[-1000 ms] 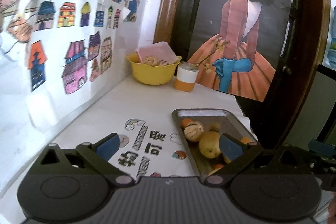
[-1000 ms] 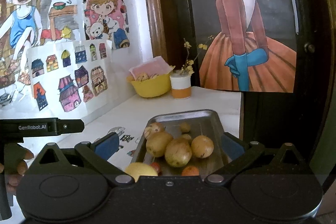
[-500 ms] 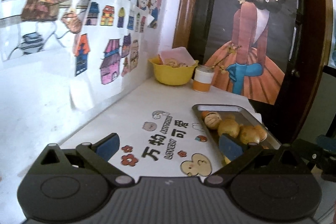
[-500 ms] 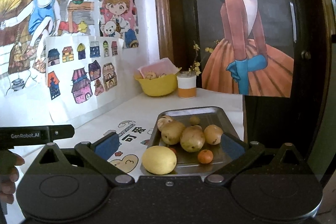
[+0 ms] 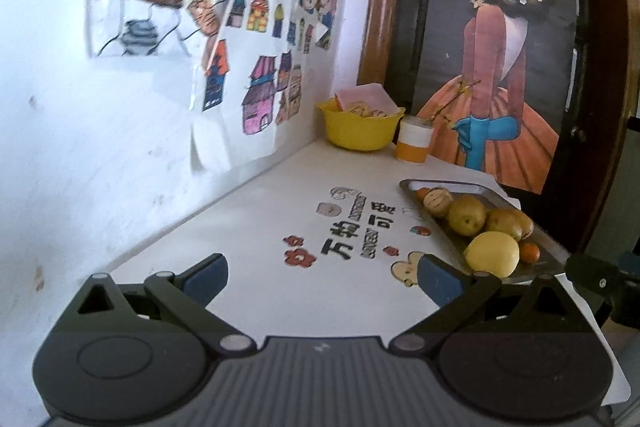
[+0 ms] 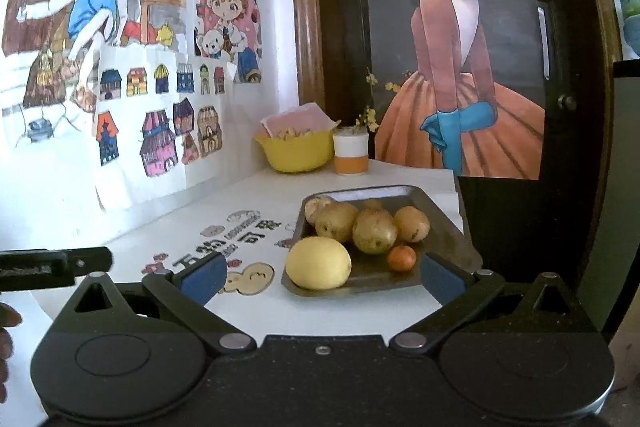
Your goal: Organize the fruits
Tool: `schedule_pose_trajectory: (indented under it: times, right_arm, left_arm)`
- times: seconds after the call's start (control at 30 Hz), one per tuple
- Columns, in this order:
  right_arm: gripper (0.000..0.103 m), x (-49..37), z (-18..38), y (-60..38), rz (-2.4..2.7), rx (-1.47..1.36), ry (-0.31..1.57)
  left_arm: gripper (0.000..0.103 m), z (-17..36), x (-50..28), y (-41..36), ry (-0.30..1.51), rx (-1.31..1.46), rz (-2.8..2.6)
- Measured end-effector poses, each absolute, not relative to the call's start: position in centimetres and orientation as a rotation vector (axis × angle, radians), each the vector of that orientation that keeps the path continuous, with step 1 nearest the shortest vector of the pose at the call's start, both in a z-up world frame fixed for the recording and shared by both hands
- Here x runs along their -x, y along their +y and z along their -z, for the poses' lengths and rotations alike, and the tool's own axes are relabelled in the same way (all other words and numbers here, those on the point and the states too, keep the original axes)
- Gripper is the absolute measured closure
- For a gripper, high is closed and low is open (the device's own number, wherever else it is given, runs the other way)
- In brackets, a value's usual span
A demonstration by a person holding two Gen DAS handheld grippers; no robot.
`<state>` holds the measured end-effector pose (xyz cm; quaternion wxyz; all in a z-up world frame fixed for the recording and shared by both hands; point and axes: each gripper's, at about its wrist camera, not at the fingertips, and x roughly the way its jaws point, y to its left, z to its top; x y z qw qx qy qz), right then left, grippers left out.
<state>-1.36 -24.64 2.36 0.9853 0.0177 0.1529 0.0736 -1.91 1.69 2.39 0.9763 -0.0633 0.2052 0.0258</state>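
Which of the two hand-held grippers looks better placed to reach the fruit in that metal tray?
Probably the right hand-held gripper: open, facing the tray, lemon between its fingers. The left faces bare table.

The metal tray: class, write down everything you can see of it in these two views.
The metal tray is a shallow rectangular pan of dull grey metal with rounded corners and a low raised rim. It lies flat on the white table, near its right edge. Its worn floor bears a large yellow fruit at the near left corner, several brownish fruits behind it and a small orange fruit. Neither open gripper touches it.
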Motion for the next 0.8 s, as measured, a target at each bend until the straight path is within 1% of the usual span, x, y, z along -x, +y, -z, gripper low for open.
schedule_pose_trajectory:
  times: [0.37, 0.8]
  right_arm:
    - [0.001, 1.65, -1.37, -24.59, -0.146, -0.051, 0.329]
    - [0.001, 1.59, -1.30, -24.63, -0.143, -0.054, 0.332]
  left_arm:
    - [0.000, -1.42, 2.68, 2.51, 0.424, 0.136, -0.077]
    - [0.000, -1.56, 2.79, 2.45, 0.418, 0.138, -0.107]
